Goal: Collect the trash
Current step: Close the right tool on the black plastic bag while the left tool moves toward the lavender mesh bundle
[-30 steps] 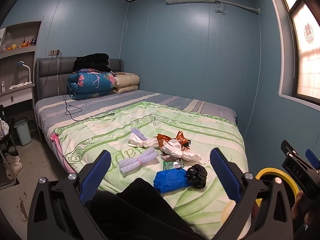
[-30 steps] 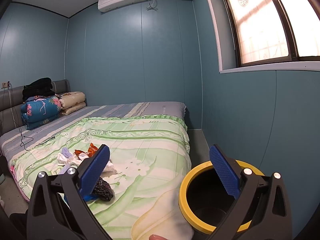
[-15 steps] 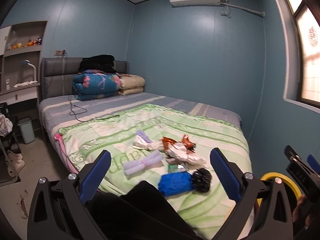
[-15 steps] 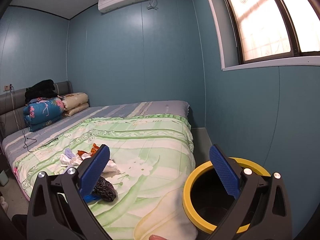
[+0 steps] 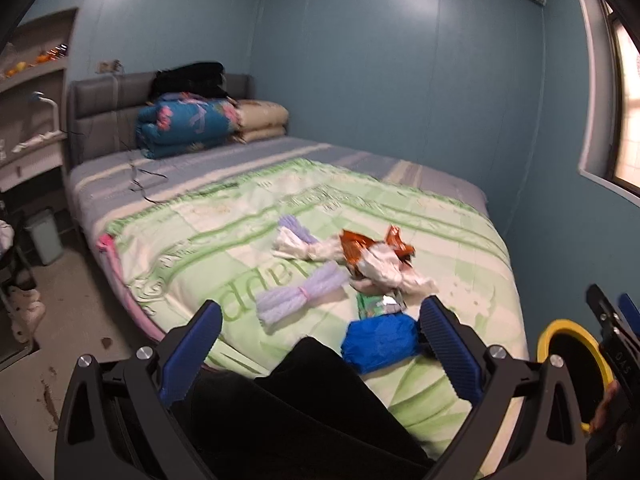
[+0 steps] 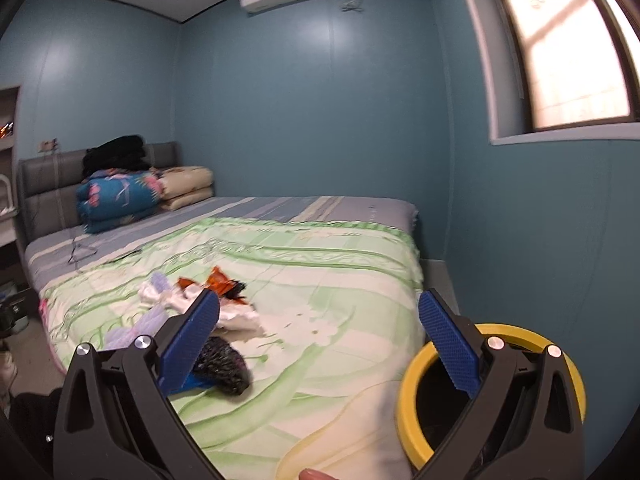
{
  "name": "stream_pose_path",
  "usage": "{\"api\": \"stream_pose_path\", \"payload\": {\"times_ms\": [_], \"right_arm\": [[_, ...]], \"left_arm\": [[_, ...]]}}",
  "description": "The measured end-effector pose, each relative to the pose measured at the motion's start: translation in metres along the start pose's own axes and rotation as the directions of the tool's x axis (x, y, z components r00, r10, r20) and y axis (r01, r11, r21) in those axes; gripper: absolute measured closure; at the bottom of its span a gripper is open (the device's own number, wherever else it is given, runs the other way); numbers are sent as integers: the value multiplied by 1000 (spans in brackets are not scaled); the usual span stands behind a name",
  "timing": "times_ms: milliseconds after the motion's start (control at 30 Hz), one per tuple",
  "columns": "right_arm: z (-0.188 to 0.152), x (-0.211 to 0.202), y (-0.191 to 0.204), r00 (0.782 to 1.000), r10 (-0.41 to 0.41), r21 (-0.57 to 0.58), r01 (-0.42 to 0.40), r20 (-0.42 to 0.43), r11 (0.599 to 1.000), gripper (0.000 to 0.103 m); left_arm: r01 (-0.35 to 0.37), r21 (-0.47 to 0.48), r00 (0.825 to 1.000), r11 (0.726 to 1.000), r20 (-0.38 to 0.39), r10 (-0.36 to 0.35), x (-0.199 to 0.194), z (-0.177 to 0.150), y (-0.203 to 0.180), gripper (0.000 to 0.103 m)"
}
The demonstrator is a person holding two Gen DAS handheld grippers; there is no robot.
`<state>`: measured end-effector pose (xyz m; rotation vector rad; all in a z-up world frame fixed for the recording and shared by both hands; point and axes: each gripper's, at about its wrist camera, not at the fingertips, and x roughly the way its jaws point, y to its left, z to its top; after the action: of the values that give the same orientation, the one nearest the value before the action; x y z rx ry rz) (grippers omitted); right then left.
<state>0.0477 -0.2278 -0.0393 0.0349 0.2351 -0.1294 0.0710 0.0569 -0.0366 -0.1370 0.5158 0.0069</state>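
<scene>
Blue pads: left gripper [image 5: 318,344] and right gripper [image 6: 320,332] both spread wide, nothing between the fingers.
Trash pile: on the green quilt [image 5: 240,232] near the bed's foot; blue crumpled bag [image 5: 378,342], lilac bundle [image 5: 300,296], white tissue [image 5: 384,268], orange wrapper [image 5: 356,244].
Left view only: green packet [image 5: 376,304] just beyond the blue bag.
Right view only: black netted wad [image 6: 222,366] in full, touching the blue bag.
Bin: yellow-rimmed bin [image 6: 412,384] beside the bed's corner, below the right gripper.

trash pile [image 5: 352,276] on quilt [image 5: 240,240], mid-bed | bin [image 6: 490,392] R of bed (on floor) | pillows [image 5: 260,120] behind
</scene>
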Motion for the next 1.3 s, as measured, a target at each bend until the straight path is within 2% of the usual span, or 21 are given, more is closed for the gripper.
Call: {"api": "stream_pose_path", "payload": {"times_ms": [133,267,433,567,633,733,867,900,1067,1233,1267,1300], "right_arm": [[-9,15,19,996,81,-68,-82,-28,994,7],[-20,42,35,978,159,-83,-170,-134,982,8],[-33,72,47,960,185,-91,-208,-211,974,8],[-39,94,57,936,218,-90,-251,-276,964,8],[-40,103,63,927,222,-93,-260,-302,961,8],[-42,118,70,910,221,-92,-268,-350,959,8],[-46,133,82,894,228,-104,-288,-386,952,8],[-47,136,84,889,233,-103,-294,-394,950,8],[-52,152,91,868,253,-86,-318,-427,944,8],[-53,163,88,852,273,-45,-326,-447,944,8],[-54,165,88,848,277,-36,-328,-451,944,8],[-54,167,88,846,279,-31,-328,-454,944,8]], "left_arm": [[21,41,997,999,-79,-17,27,-4,7,7],[39,22,988,999,-149,-35,59,-4,24,7],[20,58,974,998,-225,-6,101,3,42,7],[23,142,963,990,-270,16,132,9,44,7],[45,203,951,978,-308,20,151,12,40,7],[62,179,931,982,-365,7,176,18,46,7],[46,222,929,974,-368,40,199,23,48,7],[43,226,923,973,-382,48,206,24,49,7],[69,203,913,977,-408,20,229,29,59,7],[131,236,899,963,-439,-15,243,23,45,7],[144,251,897,957,-442,-19,245,21,41,9],[157,265,896,951,-444,-24,247,19,36,16]]}}
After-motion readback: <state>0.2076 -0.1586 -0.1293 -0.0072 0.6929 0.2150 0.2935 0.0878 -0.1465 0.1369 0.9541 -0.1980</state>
